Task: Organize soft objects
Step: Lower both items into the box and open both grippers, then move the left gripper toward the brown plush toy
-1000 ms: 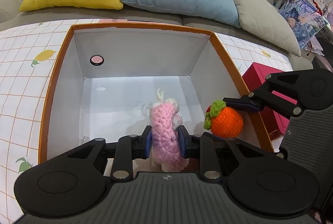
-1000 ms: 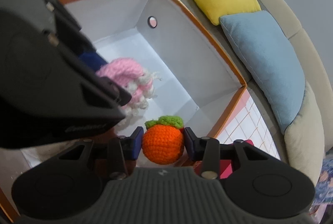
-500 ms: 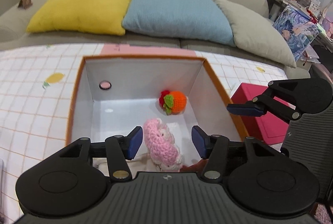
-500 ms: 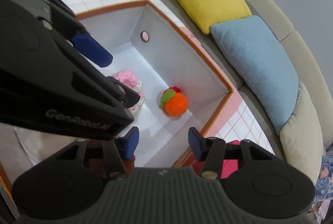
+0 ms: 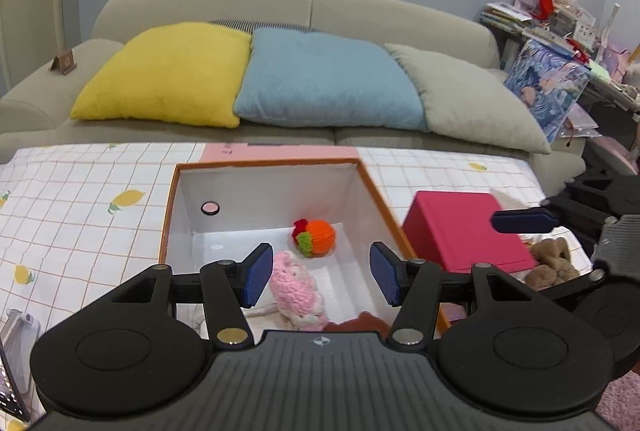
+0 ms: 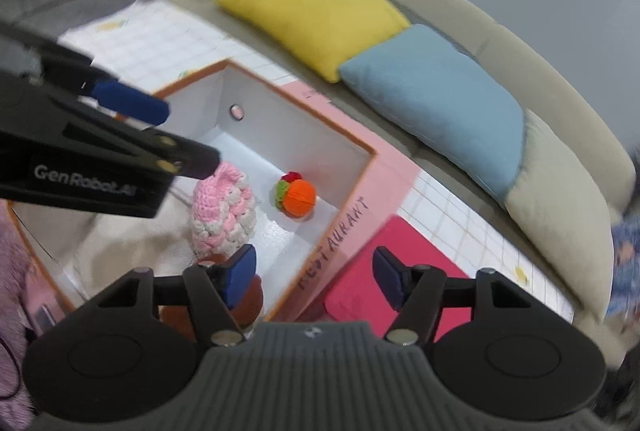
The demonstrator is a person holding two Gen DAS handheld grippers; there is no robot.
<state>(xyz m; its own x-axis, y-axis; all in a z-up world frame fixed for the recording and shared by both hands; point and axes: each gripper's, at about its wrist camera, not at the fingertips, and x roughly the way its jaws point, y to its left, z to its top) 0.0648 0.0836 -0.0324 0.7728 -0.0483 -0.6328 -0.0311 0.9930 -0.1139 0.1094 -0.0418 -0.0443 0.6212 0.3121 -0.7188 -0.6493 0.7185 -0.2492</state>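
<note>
Both crocheted toys lie inside the orange-rimmed white box (image 5: pixel 168 215) — the pink-and-white crochet piece (image 5: pixel 296 289) near the front, the crochet orange (image 5: pixel 316 237) with its green leaf farther back, close to the right wall and apart from the pink one. That placement reads as the sorting done for these two: soft things gathered in one container on the checked-cloth surface (image 5: pixel 80 199).

The left hand-held gripper (image 5: pixel 318 273) hovers above the box with its jaws wide apart and nothing between them; the right hand-held gripper (image 6: pixel 314 277) is likewise spread and empty, over the box's near corner and the red box (image 6: pixel 376 283) beside it. Open and raised, both look free for another item.

The left wrist view alone shows a brown plush toy (image 5: pixel 550 263) just beyond the red box — probably a next candidate. The right wrist view alone shows lettering on the box's pink outer wall and something brown under its left finger, too hidden to name.
</note>
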